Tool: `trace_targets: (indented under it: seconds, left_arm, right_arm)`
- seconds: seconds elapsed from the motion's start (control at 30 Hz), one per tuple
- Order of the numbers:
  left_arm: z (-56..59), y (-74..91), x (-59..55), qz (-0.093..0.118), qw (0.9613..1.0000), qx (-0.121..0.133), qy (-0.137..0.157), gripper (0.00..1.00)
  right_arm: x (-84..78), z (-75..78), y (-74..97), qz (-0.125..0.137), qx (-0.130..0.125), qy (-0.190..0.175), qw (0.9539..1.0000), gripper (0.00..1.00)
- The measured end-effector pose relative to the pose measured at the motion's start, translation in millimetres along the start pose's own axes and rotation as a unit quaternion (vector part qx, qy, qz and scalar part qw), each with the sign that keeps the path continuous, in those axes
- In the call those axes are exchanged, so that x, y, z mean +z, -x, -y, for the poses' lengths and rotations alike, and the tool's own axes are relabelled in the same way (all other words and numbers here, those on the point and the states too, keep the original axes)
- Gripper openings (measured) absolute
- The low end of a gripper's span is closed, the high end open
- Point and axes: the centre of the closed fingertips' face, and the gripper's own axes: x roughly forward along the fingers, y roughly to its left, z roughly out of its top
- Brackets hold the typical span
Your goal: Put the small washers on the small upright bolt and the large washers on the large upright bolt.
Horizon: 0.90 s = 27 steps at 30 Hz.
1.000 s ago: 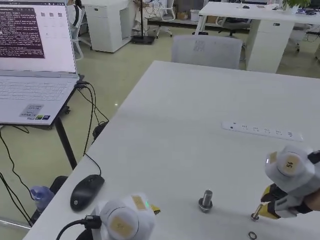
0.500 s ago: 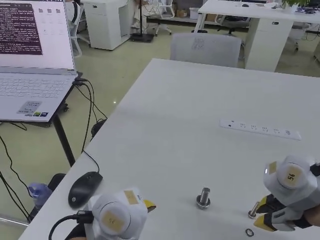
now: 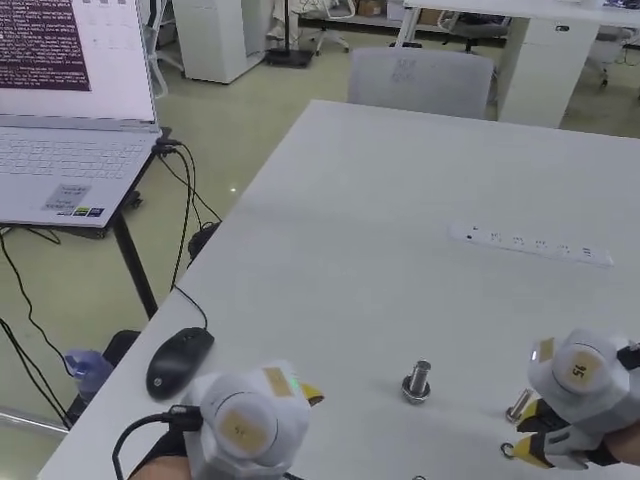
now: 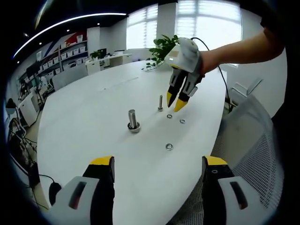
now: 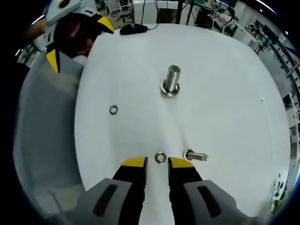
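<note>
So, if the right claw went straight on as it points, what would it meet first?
Likely the washer on the table, just ahead of the right claw, between its tips; the small bolt is off that line.

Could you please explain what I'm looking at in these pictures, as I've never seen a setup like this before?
There is no robot: a person holds a gripper in each hand. The wide picture comes from a camera on the person's head; the two round ones come from cameras riding on the grippers, looking along their tongs. On the white table stand a large bolt and a small bolt, with loose washers lying nearby. A mouse and a power strip lie there too. The left gripper is open and holds nothing. The right gripper has its tongs narrowly apart over one washer that lies on the table.
</note>
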Motion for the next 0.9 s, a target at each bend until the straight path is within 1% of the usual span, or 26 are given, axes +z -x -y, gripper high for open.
trace_targets:
  seconds: [0.13, 0.27, 0.4, 0.7, 0.9]
  left_arm:
    - [-0.3, -1.7, -1.0, -0.002, 1.0, -0.002, -0.003, 0.78]
    - [-1.8, -3.0, -3.8, -0.007, 0.9999, -0.003, -0.007, 0.82]
    - [-3.8, -2.8, -7.4, -0.013, 0.9998, -0.004, -0.012, 0.82]
    - [-5.5, -4.3, -8.3, -0.015, 0.9998, -0.007, -0.014, 0.81]
    - [-6.9, -5.5, -7.0, -0.015, 0.9998, -0.008, -0.013, 0.8]
  right_arm:
    - [-6.4, 3.4, -14.4, -0.006, 0.001, -0.003, 1.0, 0.19]
    - [-12.8, 3.6, -23.7, -0.014, 0.005, -0.009, 0.9998, 0.19]
    - [-18.6, 4.7, -26.3, -0.021, 0.002, -0.01, 0.9997, 0.19]
    - [-14.6, 8.0, -27.8, -0.014, 0.002, -0.019, 0.9997, 0.18]
    - [-15.2, 8.3, -27.9, -0.02, 0.003, -0.017, 0.9997, 0.17]
